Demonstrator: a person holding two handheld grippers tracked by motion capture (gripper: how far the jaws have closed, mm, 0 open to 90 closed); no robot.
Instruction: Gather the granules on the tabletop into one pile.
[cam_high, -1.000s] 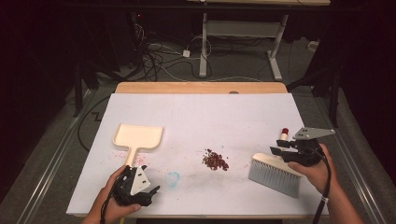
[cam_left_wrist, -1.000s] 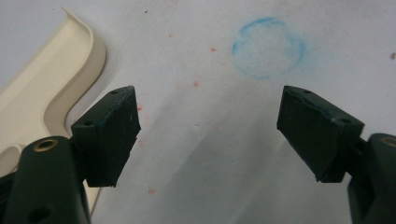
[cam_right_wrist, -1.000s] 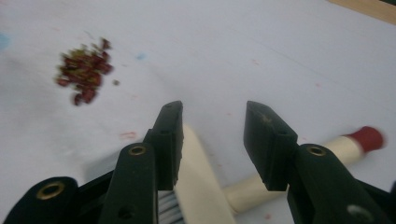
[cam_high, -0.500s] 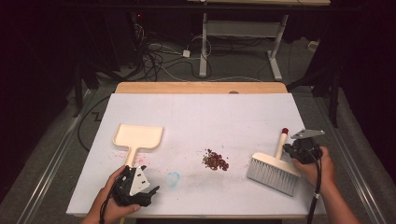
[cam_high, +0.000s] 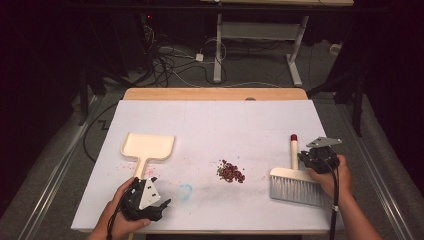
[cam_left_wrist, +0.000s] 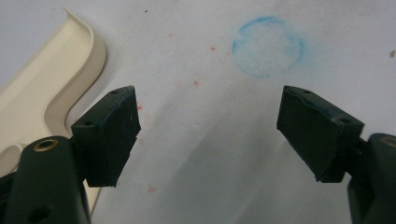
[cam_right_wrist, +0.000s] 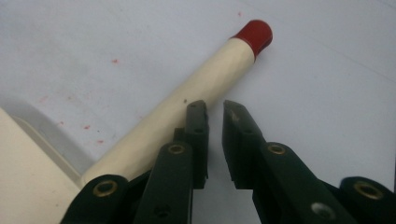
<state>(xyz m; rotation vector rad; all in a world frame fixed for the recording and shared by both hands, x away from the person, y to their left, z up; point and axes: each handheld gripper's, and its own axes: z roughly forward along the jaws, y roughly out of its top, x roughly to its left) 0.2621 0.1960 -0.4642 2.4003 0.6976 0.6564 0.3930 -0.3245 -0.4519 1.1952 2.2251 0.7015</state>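
Note:
A cream dustpan (cam_high: 148, 146) lies at the table's left, its handle pointing toward me. My left gripper (cam_high: 162, 209) rests low beside that handle, open and empty; its jaws (cam_left_wrist: 208, 126) stand wide over bare table, with the dustpan (cam_left_wrist: 46, 88) to their left. A pile of reddish crumbs (cam_high: 230, 171) sits mid-table. At the right lies a brush (cam_high: 296, 185) with a cream, red-tipped handle (cam_right_wrist: 196, 93). My right gripper (cam_high: 305, 159) is down next to that handle, shut. Its jaws (cam_right_wrist: 215, 109) have just eased apart a sliver, with nothing between them; the handle runs along their left side.
A faint blue ring (cam_high: 184, 191) is drawn on the white table cover (cam_high: 215, 125), just ahead of my left jaws. Small red specks dot the surface near the dustpan. A wooden strip (cam_high: 215, 94) edges the far side, and cables lie on the floor beyond.
My right hand has sunk from above the brush to the table beside its handle, and its jaws have come together. The left hand has stayed put.

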